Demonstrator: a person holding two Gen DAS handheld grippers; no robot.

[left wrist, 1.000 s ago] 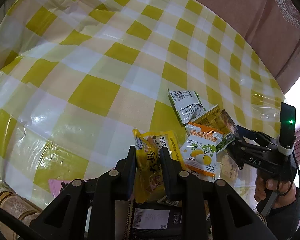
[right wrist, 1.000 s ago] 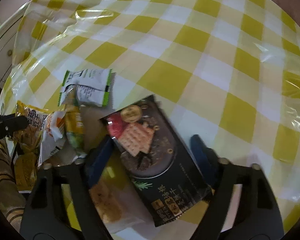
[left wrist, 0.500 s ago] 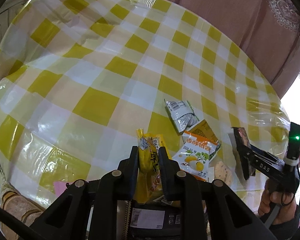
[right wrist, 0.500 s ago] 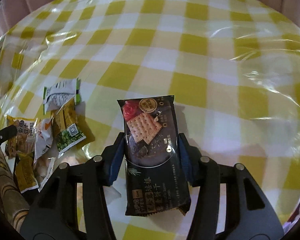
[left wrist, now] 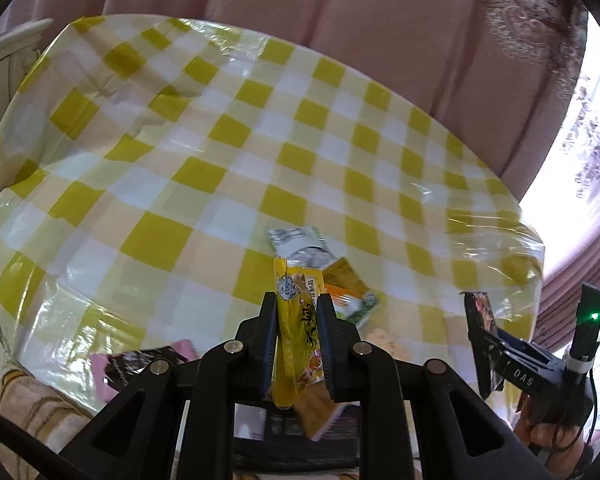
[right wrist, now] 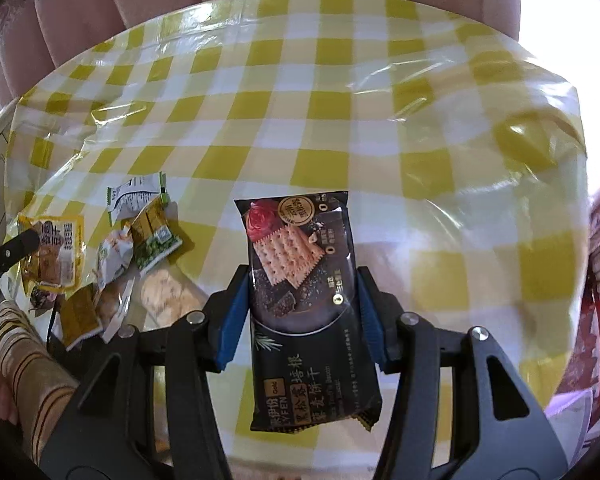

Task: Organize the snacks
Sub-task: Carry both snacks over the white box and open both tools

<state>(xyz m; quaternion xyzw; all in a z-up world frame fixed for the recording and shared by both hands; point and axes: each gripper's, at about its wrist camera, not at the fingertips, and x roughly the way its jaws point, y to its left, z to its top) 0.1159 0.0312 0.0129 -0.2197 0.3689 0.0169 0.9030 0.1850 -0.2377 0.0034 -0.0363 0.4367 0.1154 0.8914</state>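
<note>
My left gripper (left wrist: 297, 300) is shut on a yellow snack packet (left wrist: 298, 328), held upright above the table. The same packet (right wrist: 52, 252) shows at the left edge of the right wrist view, with a left finger (right wrist: 12, 250) beside it. My right gripper (right wrist: 302, 276) is shut on a black cracker packet (right wrist: 304, 320), its blue pads pressing both long sides, lifted clear of the cloth. In the left wrist view that packet (left wrist: 482, 316) appears edge-on at the right. Loose snacks lie below: a silver packet (right wrist: 134, 196), a green-yellow packet (right wrist: 154, 234) and a clear cracker pack (right wrist: 166, 296).
A table under a yellow-and-white checked cloth (left wrist: 180, 160) with a shiny plastic cover fills both views. Pink curtains (left wrist: 340, 20) hang behind its far edge. A pink-and-black packet (left wrist: 140, 364) lies near the front edge. A striped sleeve (right wrist: 24, 352) is at lower left.
The right gripper closed on the black cracker packet and lifted it off the table. The left gripper rose with the yellow packet, away from the pile. Both views now take in the curtains.
</note>
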